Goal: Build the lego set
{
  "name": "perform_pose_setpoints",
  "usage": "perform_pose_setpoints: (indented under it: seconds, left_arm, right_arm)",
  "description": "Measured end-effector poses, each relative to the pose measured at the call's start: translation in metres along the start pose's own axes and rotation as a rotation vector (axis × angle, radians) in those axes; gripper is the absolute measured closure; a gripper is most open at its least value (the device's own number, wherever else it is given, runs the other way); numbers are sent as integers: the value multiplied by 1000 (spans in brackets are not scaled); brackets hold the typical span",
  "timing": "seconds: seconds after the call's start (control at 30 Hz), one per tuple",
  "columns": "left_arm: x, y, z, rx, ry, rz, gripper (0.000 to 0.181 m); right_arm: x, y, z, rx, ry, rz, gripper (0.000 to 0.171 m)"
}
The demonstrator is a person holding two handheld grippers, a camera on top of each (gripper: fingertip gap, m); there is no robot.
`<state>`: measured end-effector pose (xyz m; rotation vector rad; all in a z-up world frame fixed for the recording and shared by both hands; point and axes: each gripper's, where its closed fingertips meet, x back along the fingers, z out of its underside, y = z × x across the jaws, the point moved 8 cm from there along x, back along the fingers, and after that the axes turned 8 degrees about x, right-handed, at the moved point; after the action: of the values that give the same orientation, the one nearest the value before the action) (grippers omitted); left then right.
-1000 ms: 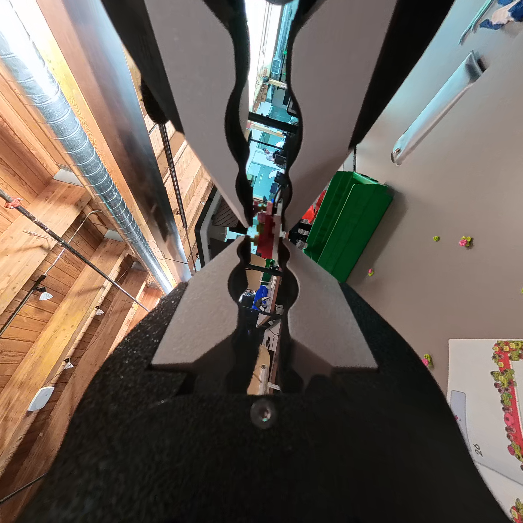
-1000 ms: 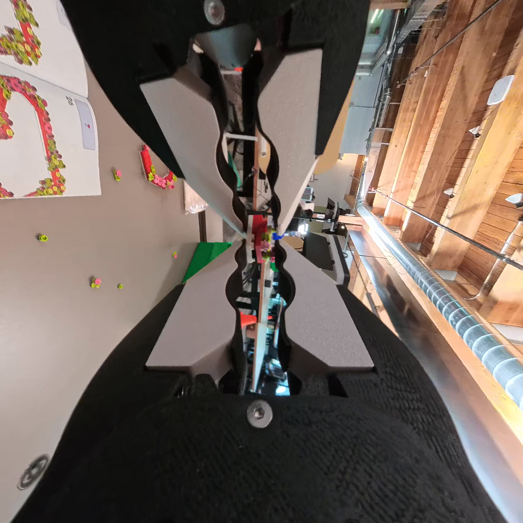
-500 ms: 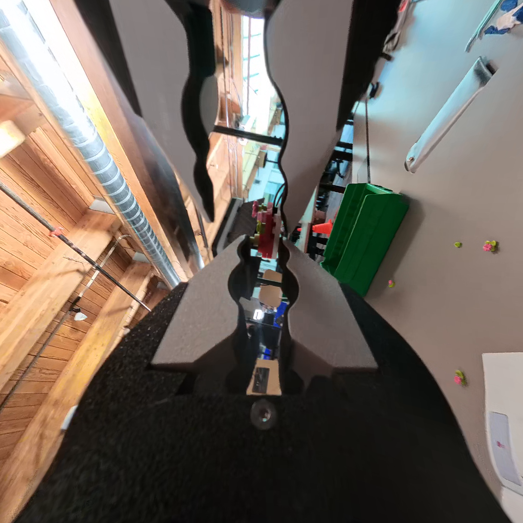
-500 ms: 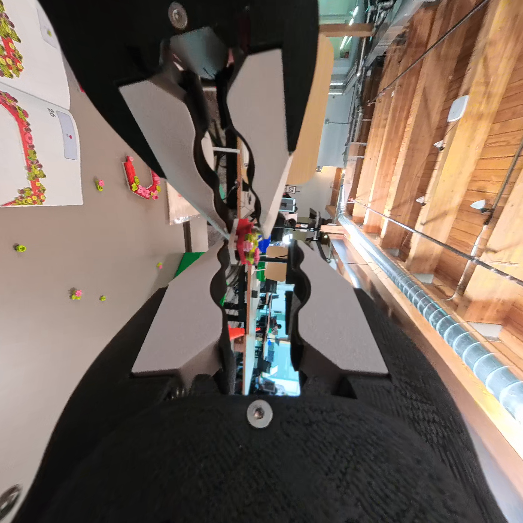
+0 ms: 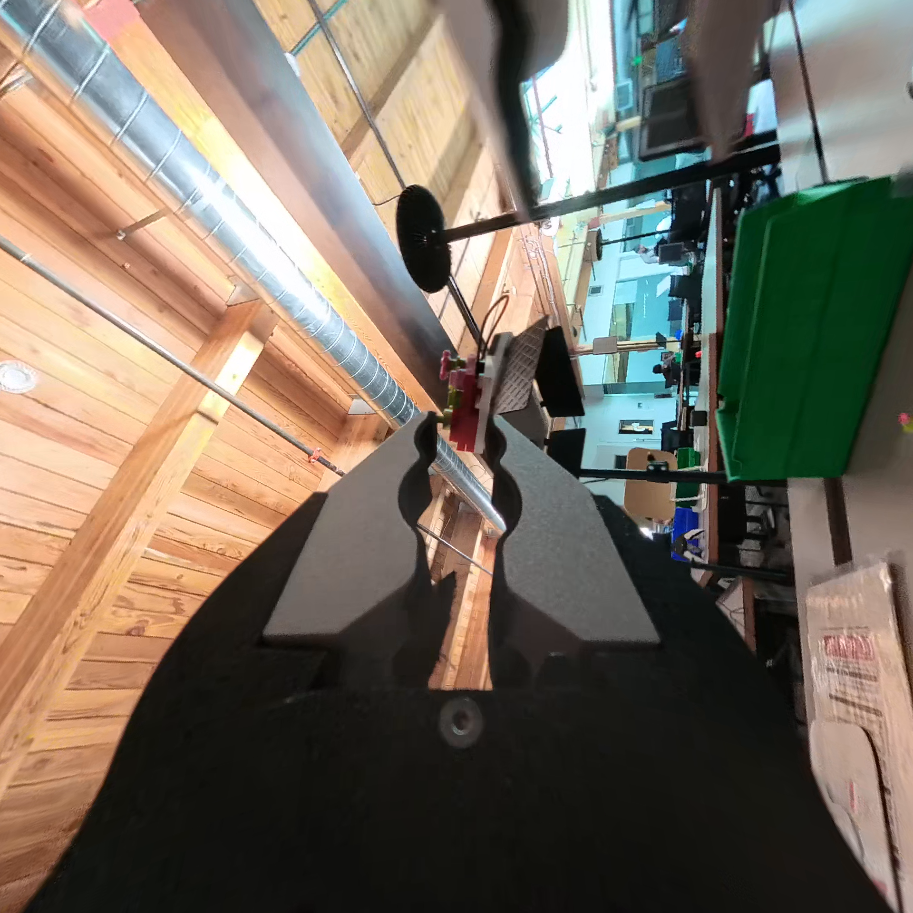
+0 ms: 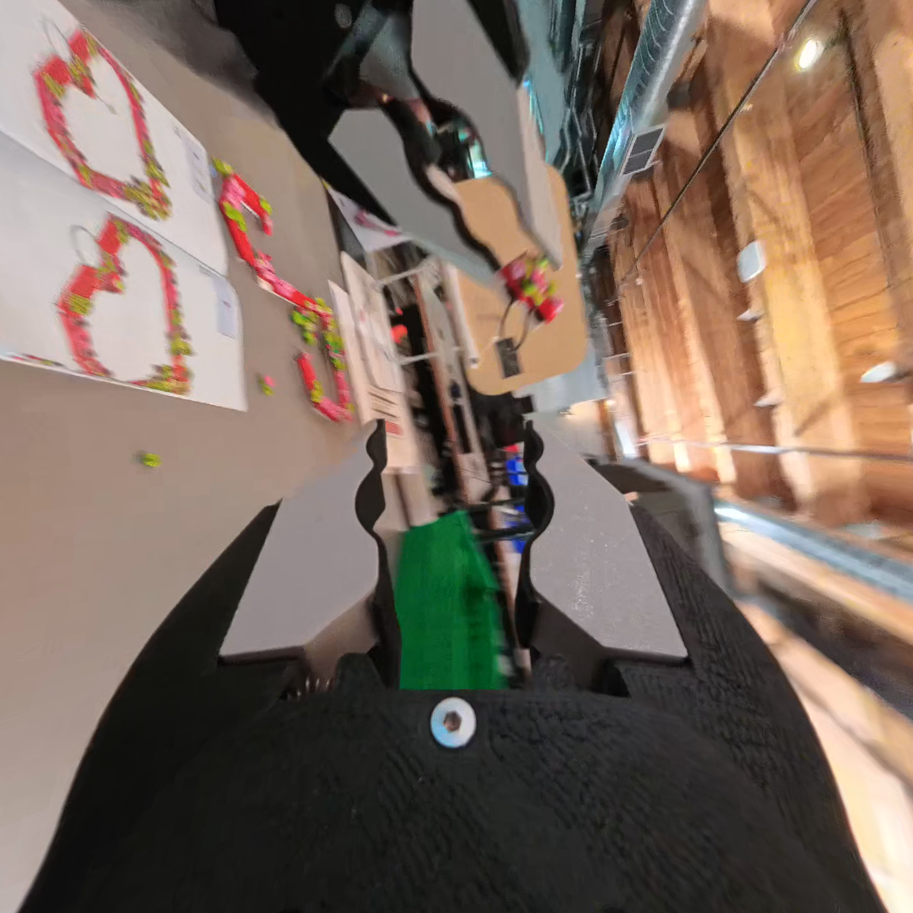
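My left gripper [image 5: 462, 422] is shut on a small lego piece [image 5: 464, 400] of red, pink, lime and white bricks with a thin black loop, held up in the air. In the right wrist view the left gripper [image 6: 523, 267] shows at the top with the same piece [image 6: 531, 289]. My right gripper [image 6: 453, 430] is open and empty, well apart from the piece. Its blurred fingers [image 5: 474, 74] show at the top of the left wrist view. A partly built red heart frame [image 6: 276, 281] with lime and pink flowers lies on the grey table [image 6: 99, 543].
An open instruction booklet [image 6: 123, 296] with heart pictures lies on the table beside the frame. Loose flower pieces [image 6: 148, 459] lie near it. A green bin [image 5: 815, 346] stands on the table and also shows between my right fingers [image 6: 444, 593]. A clear printed bag [image 5: 864, 691] lies at the right.
My right gripper has opened, let go of the small piece and pulled back from it. My left gripper keeps the piece. Both views have swung and are blurred.
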<state>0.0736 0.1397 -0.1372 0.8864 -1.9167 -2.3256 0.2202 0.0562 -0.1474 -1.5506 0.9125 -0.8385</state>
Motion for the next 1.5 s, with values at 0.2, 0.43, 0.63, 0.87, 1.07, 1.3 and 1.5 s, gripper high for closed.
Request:
perform_pose_setpoints:
  seconds: [0.2,0.43,0.63,0.87,1.07,1.3,1.5]
  left_arm:
    - [-2,-49,6,-10,22,178,164]
    - [21,-95,3,104,123,408,164]
    - [26,-114,-13,317,143,422,164]
    - [27,-110,-27,716,28,477,163]
    - [26,-110,-31,870,-19,508,163]
    - [27,-107,-29,951,-41,525,163]
    - [29,-114,-29,967,-24,567,163]
  right_arm:
    - [-19,73,99,-583,7,11,123]
    - [-41,104,164,-797,28,-331,139]
    - [-53,91,142,-885,-400,-623,136]
    - [-49,77,91,-383,-616,-458,123]
    - [-45,72,67,-226,-715,-391,146]
    - [-46,76,69,-205,-718,-401,157]
    - [-47,83,70,-218,-683,-446,158]
